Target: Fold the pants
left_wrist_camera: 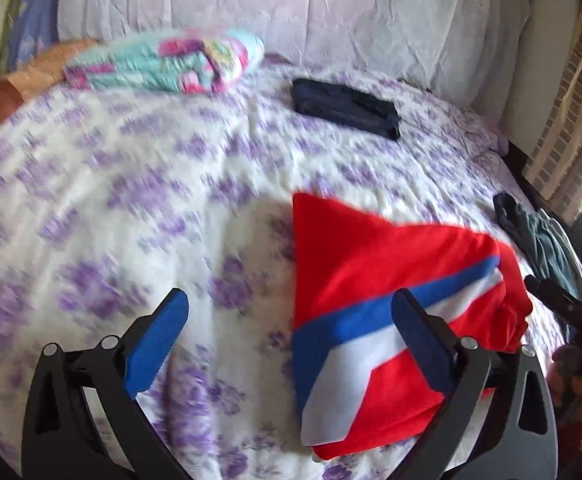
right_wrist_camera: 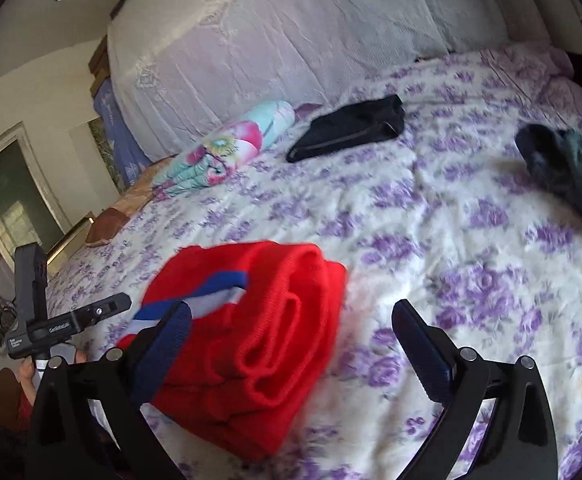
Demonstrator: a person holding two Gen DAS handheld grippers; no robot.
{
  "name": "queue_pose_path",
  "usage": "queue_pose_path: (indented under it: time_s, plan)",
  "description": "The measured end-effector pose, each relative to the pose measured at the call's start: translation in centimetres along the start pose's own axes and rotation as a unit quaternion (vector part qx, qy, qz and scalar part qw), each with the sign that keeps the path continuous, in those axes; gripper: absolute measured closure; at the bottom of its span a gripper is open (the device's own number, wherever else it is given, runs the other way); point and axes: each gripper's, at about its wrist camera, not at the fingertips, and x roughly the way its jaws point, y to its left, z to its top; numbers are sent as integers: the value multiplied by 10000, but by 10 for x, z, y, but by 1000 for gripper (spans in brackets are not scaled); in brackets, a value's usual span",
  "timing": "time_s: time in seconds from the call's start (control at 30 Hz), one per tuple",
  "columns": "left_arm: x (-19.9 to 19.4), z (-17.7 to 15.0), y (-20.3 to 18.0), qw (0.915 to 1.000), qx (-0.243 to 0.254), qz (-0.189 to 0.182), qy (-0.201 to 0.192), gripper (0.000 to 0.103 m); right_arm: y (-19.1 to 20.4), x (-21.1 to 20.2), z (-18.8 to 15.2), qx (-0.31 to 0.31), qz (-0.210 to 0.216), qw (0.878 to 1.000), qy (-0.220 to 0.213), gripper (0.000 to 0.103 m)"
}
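Both grippers, left (left_wrist_camera: pixel 291 344) and right (right_wrist_camera: pixel 291 344), were held wide open with nothing grasped. The folded red pants (left_wrist_camera: pixel 391 280) were laid on the bedspread (left_wrist_camera: pixel 131 200), partly between the left gripper's fingers and just beside the right gripper's left finger. White bedspread printed with purple flowers. Folded dark garment (right_wrist_camera: pixel 347 128) and floral bundle (right_wrist_camera: pixel 227 148) were seen near the pale headboard cover (right_wrist_camera: pixel 271 40); a dark heap (right_wrist_camera: pixel 571 160) was seen at the right edge. Brick wall (left_wrist_camera: pixel 567 136) and doorway (right_wrist_camera: pixel 11 192) bounded the room.
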Motion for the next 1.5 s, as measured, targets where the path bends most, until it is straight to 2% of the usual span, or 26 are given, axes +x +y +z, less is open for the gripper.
queue_pose_path:
  time_s: [0.13,0.23,0.4,0.57,0.73,0.87,1.07,1.2,1.4,1.5]
  plan:
    - [-15,-2,-14,9986,247,391,-236,4,13,-6,1,-223,-163,9995,-143,3]
    - [-19,-10,-23,9963,528,636,-228,4,8,-13,-3,-109,35,9998,-158,3]
    - [-24,-18,-28,9953,715,612,-229,4,-4,-21,-17,332,534,9980,-92,3]
    - [-24,-19,-29,9955,712,586,-235,4,-23,-12,-24,823,601,9946,199,3]
    - [-19,-20,-25,9963,646,550,-167,4,-36,-10,-17,1363,902,9864,176,3]
    - [-14,-22,-20,9969,580,534,-78,4,-37,-6,-14,1537,1067,9821,226,3]
    - [-5,-20,-11,9994,304,69,178,4,-32,5,-10,1439,1034,9833,408,3]
    - [0,-18,-1,9985,5,-420,362,4,-28,2,-6,1407,1018,9840,396,3]
    - [20,-16,23,9864,-787,-1174,843,4,-29,7,-8,1248,913,9856,678,3]
    - [24,-16,22,9842,-775,-1266,966,5,-37,12,-8,1382,948,9820,873,3]
